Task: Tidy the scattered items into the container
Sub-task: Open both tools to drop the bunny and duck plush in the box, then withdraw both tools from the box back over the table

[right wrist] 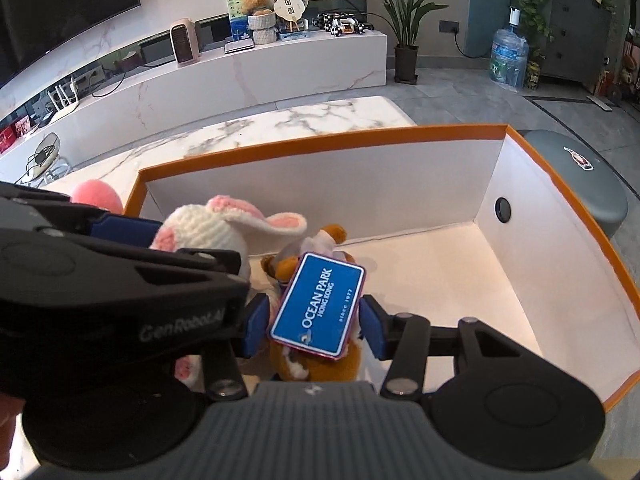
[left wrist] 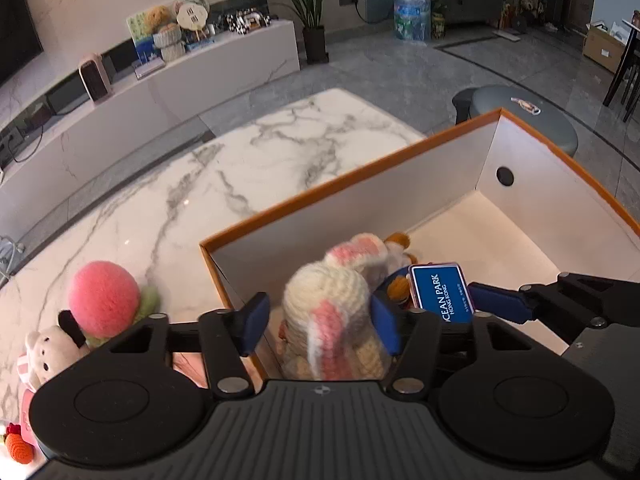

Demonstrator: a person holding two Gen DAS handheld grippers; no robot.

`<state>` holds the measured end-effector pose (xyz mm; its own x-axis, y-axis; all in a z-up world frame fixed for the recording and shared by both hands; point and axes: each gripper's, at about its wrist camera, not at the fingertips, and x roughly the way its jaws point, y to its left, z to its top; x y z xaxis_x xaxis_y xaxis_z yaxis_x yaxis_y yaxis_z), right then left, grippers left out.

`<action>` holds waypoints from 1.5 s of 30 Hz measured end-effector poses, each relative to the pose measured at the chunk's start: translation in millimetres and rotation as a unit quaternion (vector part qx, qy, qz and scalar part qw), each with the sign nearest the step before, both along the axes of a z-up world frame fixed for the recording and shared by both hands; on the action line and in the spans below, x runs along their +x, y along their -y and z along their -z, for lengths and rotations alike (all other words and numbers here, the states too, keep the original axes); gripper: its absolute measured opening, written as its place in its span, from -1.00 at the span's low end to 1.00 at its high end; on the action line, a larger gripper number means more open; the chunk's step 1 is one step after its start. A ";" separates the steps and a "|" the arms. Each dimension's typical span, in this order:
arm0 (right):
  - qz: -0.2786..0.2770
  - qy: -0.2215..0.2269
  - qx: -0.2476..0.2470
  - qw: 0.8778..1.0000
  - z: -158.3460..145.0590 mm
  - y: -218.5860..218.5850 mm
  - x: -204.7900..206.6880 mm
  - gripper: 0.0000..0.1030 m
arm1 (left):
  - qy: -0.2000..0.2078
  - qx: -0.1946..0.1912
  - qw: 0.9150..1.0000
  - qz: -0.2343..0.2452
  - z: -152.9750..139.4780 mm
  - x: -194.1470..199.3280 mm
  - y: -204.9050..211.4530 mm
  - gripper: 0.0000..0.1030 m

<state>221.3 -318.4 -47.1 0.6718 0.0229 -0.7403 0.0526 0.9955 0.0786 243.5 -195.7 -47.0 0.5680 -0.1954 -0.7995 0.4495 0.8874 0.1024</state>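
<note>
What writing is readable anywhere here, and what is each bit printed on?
"OCEAN PARK HONG KONG" and "since 1977": on the blue tag over the brown plush toy.
"GenRobot.AI": on the left gripper, seen from the right wrist view.
Marks on the round fan on the far cabinet: too small to read.
Label on the water bottle: too blurred to read.

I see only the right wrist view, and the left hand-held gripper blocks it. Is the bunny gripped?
Observer: No. The left hand-held gripper is open, and one pad stands clear of the bunny.
Operator: What remains to collect?
Observer: A white plush lies beside the pink ball.
Operator: Anything else?
Observer: An orange crochet toy lies nearer than both.
</note>
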 end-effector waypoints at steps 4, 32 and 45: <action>0.005 0.006 0.016 1.000 -1.9 4.0 0.1 0.16 | 0.013 -0.005 1.000 0.001 -8.4 -3.1 -1.6 0.40; 0.017 0.060 -0.021 0.998 -68.3 -36.6 -77.2 0.57 | 0.082 -0.084 0.991 -0.072 -85.6 -105.3 -114.4 0.43; -0.056 0.090 -0.046 0.993 -96.4 -117.1 -102.3 0.62 | 0.099 -0.099 0.974 -0.179 -83.8 -131.2 -220.1 0.44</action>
